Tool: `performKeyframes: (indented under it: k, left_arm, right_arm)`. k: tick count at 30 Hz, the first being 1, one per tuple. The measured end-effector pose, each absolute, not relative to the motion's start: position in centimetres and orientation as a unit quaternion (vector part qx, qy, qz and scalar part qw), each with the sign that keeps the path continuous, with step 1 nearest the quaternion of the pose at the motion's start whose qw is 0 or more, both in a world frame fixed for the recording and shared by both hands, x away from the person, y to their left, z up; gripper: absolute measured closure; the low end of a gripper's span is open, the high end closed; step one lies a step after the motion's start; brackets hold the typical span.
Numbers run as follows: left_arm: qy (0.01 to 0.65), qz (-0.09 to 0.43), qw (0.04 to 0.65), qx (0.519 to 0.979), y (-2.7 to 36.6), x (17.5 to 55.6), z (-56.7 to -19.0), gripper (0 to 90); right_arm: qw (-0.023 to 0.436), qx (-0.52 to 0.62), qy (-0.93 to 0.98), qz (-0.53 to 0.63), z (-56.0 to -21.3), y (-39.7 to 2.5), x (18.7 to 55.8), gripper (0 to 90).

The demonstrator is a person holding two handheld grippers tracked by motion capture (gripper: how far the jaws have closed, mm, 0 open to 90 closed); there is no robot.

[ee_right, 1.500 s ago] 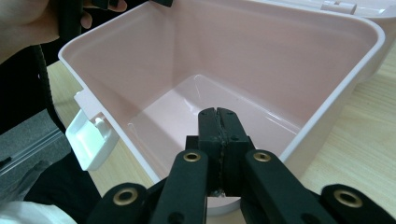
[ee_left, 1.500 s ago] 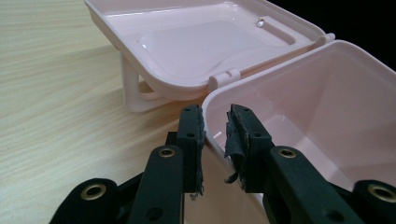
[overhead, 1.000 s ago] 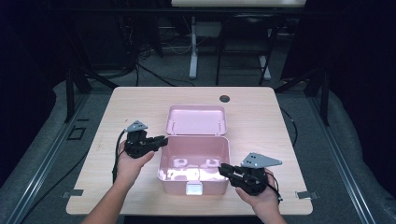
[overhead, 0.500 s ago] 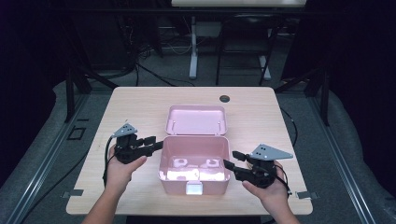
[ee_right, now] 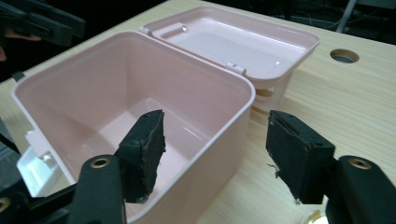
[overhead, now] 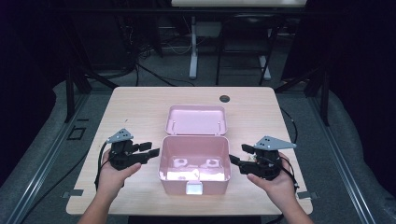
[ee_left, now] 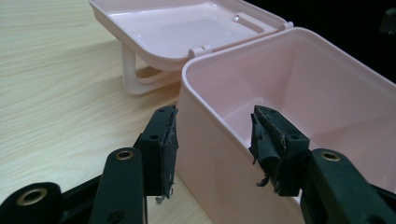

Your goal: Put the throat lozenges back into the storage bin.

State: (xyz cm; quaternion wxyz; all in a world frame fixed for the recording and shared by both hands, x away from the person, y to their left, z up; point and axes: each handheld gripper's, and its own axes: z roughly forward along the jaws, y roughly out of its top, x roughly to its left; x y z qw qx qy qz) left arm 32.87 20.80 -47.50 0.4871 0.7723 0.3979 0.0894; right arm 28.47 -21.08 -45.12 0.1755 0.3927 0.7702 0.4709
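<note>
Now both grippers are flanking the open pink lunch box (overhead: pixel 194 158) at mid-table: left gripper (overhead: pixel 150 151) and right gripper (overhead: pixel 236 155) both gaping wide, straddling its side walls. Next, I reckon, they're needing to pinch those walls.

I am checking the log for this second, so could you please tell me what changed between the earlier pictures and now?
Both grippers backed away from the pink box: the left gripper drew out to its left side, and the right gripper drew out to its right. Both are open and hold nothing. The box kept its place, with its lid open behind.
</note>
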Motion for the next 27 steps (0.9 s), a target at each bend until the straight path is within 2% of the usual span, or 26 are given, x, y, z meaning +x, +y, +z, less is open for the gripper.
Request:
performKeyframes:
  k: [14, 27]
  left_arm:
    - [0.387, 0.069, 0.473, 0.788, 20.8, 33.0, -47.7, 47.9]
    - [0.379, 0.090, 0.467, 0.793, 20.7, 33.6, -47.1, 47.7]
  right_arm:
    - [0.190, 0.420, 0.793, 0.398, -44.2, -22.1, 30.0, 28.8]
    - [0.185, 0.426, 0.819, 0.338, -44.1, -22.0, 31.7, 27.0]
